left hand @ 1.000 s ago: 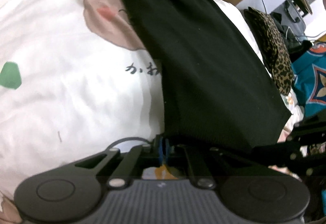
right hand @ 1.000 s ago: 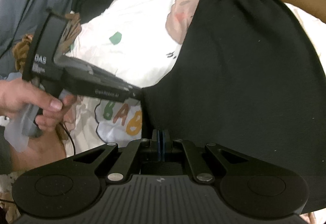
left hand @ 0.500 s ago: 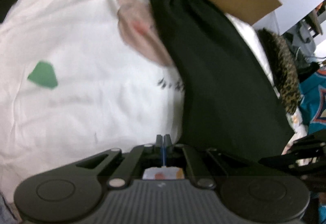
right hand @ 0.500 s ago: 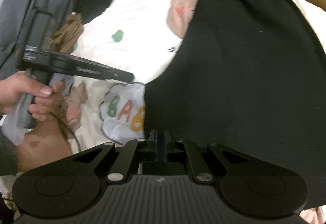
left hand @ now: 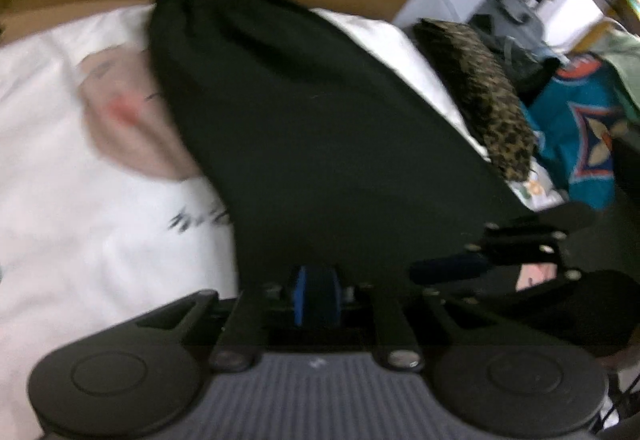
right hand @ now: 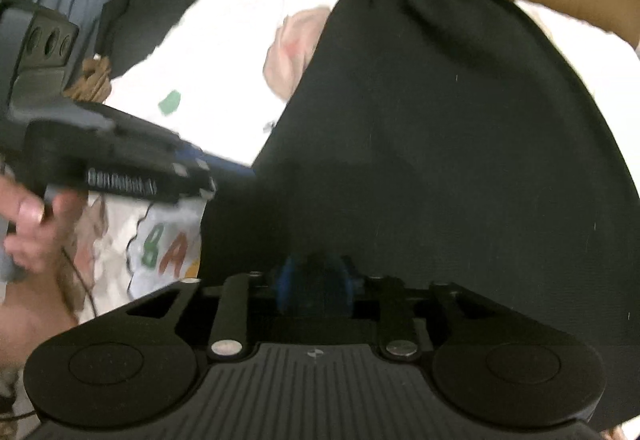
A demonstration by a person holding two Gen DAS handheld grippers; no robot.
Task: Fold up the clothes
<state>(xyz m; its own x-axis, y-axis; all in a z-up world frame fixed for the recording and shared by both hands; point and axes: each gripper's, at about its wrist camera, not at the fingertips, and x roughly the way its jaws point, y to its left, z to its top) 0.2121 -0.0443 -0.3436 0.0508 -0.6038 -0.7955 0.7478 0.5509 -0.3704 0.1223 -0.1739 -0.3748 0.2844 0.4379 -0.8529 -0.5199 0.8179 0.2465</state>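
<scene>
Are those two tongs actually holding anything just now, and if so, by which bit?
Both appear shut on the black garment: the left tongs and the right tongs each pinch its near edge, side by side. Blur hides the exact grip.

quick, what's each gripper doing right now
Left gripper: shut on the black garment near edge.
Right gripper: shut on the same hem.

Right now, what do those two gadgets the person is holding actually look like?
Both are matte black plastic. The right gripper has a ribbed grey-black body, two round discs, slanted link bars with silver rivets, and blue-edged fingers. The left gripper looks the same. In the right wrist view it appears from the side as a long black bar with white lettering and a thin black cable below the hand.
</scene>
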